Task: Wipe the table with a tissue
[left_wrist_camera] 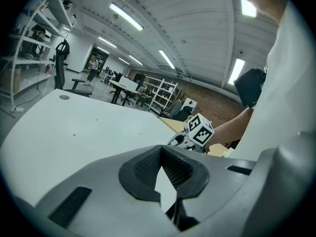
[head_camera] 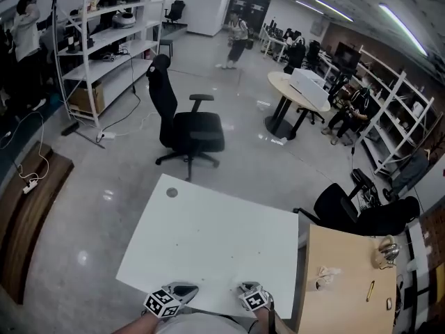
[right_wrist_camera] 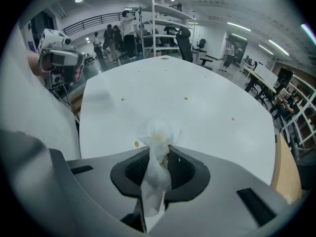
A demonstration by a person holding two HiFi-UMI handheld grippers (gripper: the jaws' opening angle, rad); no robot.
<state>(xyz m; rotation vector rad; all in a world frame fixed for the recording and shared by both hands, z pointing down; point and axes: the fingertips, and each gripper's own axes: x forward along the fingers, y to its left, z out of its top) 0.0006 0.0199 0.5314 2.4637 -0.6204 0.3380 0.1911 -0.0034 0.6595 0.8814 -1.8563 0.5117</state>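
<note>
**A:** Head view first. What's there?

**B:** White rectangular table (head_camera: 208,245) in the middle. Both tools sit at its near edge, low in the picture: left gripper (head_camera: 182,291) and right gripper (head_camera: 249,289), each with a black-and-white marker cube. A black swivel office chair (head_camera: 186,127) stands beyond the far edge. A light wooden side desk (head_camera: 344,256) butts against the table's right side.

**A:** Tissue visible there?

**B:** Can't make it out, too small. Next view.

**A:** Left gripper view?

**B:** Left gripper (left_wrist_camera: 165,174) has its jaws a narrow wedge apart. There's nothing between the dark ribbed pads (left_wrist_camera: 145,169), only white tabletop (left_wrist_camera: 84,132) showing through the gap. It points low across the table. The right gripper's marker cube (left_wrist_camera: 198,130) is just past its tips, to the right.

**A:** Right gripper view?

**B:** Right gripper (right_wrist_camera: 157,154) is clamped on a crumpled white paper tissue (right_wrist_camera: 154,177), jaws nearly together with the paper pinched between the pads. A tuft (right_wrist_camera: 159,132) sticks out past the tips with a yellowish stain on it. The tool is angled steeply down at the table (right_wrist_camera: 197,122).

**A:** Tissue on the surface?

**B:** It's over the near part of the table. Can't tell if it's touching.

**A:** Table condition?

**B:** Small brown specks are scattered about. One (right_wrist_camera: 137,143) is just left of the tuft and another (right_wrist_camera: 185,98) is further out. The left gripper (right_wrist_camera: 59,58) shows at upper left, off the table's edge.
</note>
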